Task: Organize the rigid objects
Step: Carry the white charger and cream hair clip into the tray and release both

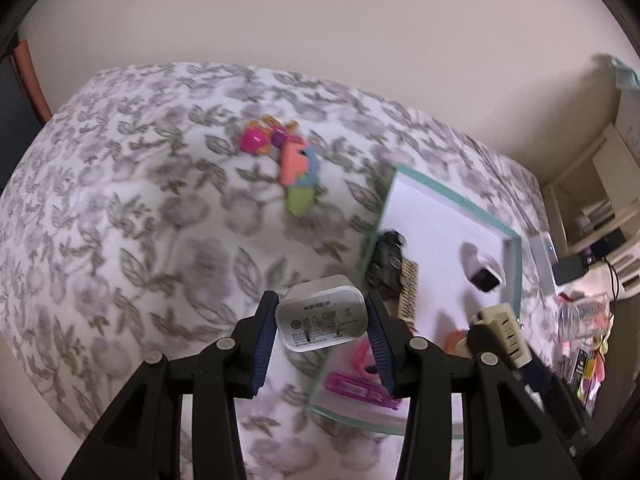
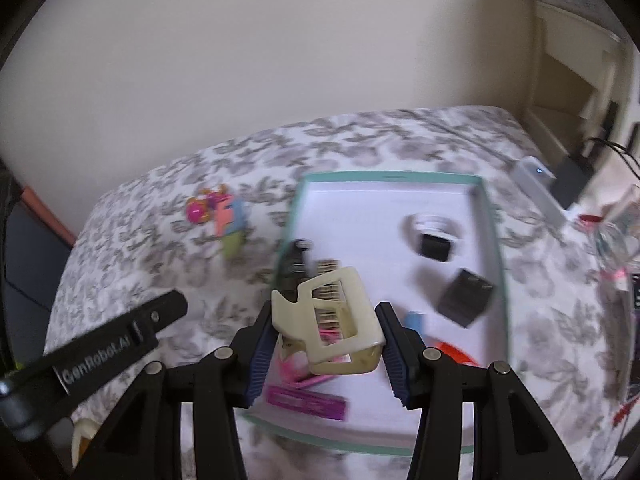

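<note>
A white bedsheet printed with grey leaves and fruit (image 1: 140, 220) lies under a teal-rimmed white cardboard box (image 2: 491, 216); at ten o'clock sit pink, orange and green plastic toys (image 2: 222, 220).

The toys (image 1: 280, 152) at upper centre of the left view are smeared by blur, their shapes unclear. The charger (image 1: 322, 314) label print is too small to read. The clip (image 2: 328, 318) hides part of the box (image 2: 490, 216) floor. Clutter (image 1: 584, 332) at right edge is cut off.

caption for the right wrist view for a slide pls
Right gripper holds a cream hair claw clip above a teal-rimmed box on a floral bedspread.
</note>
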`<state>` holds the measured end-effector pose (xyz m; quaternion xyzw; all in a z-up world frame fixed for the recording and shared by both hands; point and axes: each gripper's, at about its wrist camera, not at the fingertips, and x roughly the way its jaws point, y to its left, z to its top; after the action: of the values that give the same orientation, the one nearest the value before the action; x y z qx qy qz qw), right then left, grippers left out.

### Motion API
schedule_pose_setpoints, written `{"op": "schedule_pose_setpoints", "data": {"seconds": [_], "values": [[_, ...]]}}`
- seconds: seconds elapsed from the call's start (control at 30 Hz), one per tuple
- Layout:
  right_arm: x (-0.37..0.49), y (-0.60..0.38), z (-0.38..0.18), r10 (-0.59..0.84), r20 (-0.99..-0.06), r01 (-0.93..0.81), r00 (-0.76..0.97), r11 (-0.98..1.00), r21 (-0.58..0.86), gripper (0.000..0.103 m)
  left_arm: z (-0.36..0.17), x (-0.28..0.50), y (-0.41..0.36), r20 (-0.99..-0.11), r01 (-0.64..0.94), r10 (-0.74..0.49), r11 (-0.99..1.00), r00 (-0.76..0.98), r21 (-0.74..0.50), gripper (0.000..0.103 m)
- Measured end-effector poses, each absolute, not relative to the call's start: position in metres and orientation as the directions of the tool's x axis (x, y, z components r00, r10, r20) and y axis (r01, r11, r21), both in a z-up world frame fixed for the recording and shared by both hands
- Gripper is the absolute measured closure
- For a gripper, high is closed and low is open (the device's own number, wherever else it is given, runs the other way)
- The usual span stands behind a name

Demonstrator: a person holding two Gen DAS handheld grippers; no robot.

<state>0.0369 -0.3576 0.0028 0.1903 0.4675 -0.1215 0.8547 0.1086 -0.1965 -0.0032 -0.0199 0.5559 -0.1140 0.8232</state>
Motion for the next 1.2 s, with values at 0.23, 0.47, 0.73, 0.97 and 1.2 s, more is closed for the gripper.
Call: {"op": "schedule_pose_setpoints", "data": {"seconds": [0.23,0.47,0.73,0.97,1.2], "values": [[0.024,-0.402,-0.007,-0.079,-0.867,0.477,0.492,0.857,0.193,0.051,-0.027,0.099,-0.226,-0.923,0.190,-0.225,0.967,0.311,-0.172,0.058],[0.030,-0.416,-0.029,-0.050,-0.893,0.509,0.448,0.835,0.208,0.051,-0.061,0.088,-0.254,-0.948,0.244,-0.223,0.955,0.226,-0.166,0.057],[0.034,-0.418,-0.052,0.001,-0.917,0.528,0.399,0.817,0.231,0.050,-0.059,0.075,-0.268,-0.950,0.305,-0.173,0.948,0.260,-0.089,0.057],[0.034,-0.419,-0.050,-0.019,-0.923,0.537,0.385,0.817,0.207,0.050,-0.061,0.076,-0.269,-0.950,0.310,-0.196,0.944,0.244,-0.115,0.055],[0.033,-0.418,-0.037,-0.035,-0.912,0.529,0.409,0.824,0.205,0.043,-0.054,0.075,-0.266,-0.943,0.305,-0.219,0.942,0.252,-0.138,0.037]]}}
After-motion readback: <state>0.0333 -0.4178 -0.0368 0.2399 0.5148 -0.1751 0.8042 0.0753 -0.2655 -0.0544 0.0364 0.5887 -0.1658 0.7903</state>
